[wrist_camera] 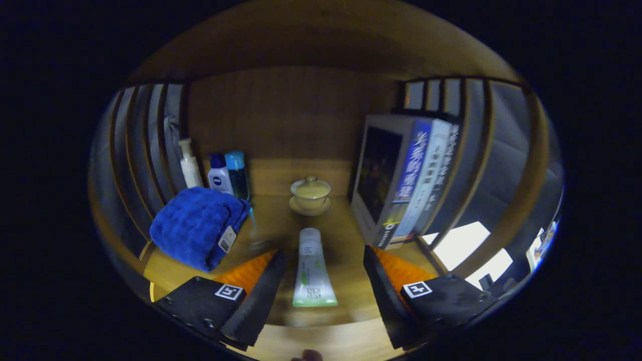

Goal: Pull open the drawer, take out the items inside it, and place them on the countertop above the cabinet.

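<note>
One tube [313, 268] lies between the spread fingers of the gripper [323, 258].

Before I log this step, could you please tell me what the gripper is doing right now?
Gripper: open, holding nothing; the squeeze tube lies between its fingers, untouched.

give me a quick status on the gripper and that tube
Hand-held gripper open, fingers either side of white-and-green squeeze tube, not touching. Tube lying flat on wooden shelf. Lidded ceramic cup beyond; path clear.
</note>
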`<state>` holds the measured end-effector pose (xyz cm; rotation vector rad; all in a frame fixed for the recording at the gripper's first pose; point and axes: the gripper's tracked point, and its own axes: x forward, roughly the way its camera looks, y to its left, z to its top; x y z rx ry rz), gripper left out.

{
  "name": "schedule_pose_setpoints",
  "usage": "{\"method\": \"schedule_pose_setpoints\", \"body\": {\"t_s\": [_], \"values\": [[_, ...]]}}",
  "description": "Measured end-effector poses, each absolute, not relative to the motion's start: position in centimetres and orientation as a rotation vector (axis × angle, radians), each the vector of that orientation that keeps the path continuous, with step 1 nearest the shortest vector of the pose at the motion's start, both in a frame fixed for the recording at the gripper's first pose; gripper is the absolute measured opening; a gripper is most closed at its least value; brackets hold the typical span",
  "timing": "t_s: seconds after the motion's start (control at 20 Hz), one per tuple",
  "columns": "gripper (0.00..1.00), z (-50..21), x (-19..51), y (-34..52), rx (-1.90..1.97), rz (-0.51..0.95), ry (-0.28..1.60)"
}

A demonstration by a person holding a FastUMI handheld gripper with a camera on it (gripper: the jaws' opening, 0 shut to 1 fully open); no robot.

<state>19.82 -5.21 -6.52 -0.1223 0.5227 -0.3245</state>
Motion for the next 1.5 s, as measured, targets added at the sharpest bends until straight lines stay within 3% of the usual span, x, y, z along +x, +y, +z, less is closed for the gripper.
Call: {"method": "schedule_pose_setpoints", "body": {"t_s": [0.4,0.7,1.05,1.5], "values": [[0.98,2.1,8.2,1.3,-0.220,-0.252,0.206],[0.98,2.5,1.1,5.6,-0.220,-0.171,0.076],[0.98,-4.3,-5.4,9.1,-0.252,-0.052,0.062],[0.98,-16.4,-9.5,5.9,-0.193,-0.120,0.134]]}}
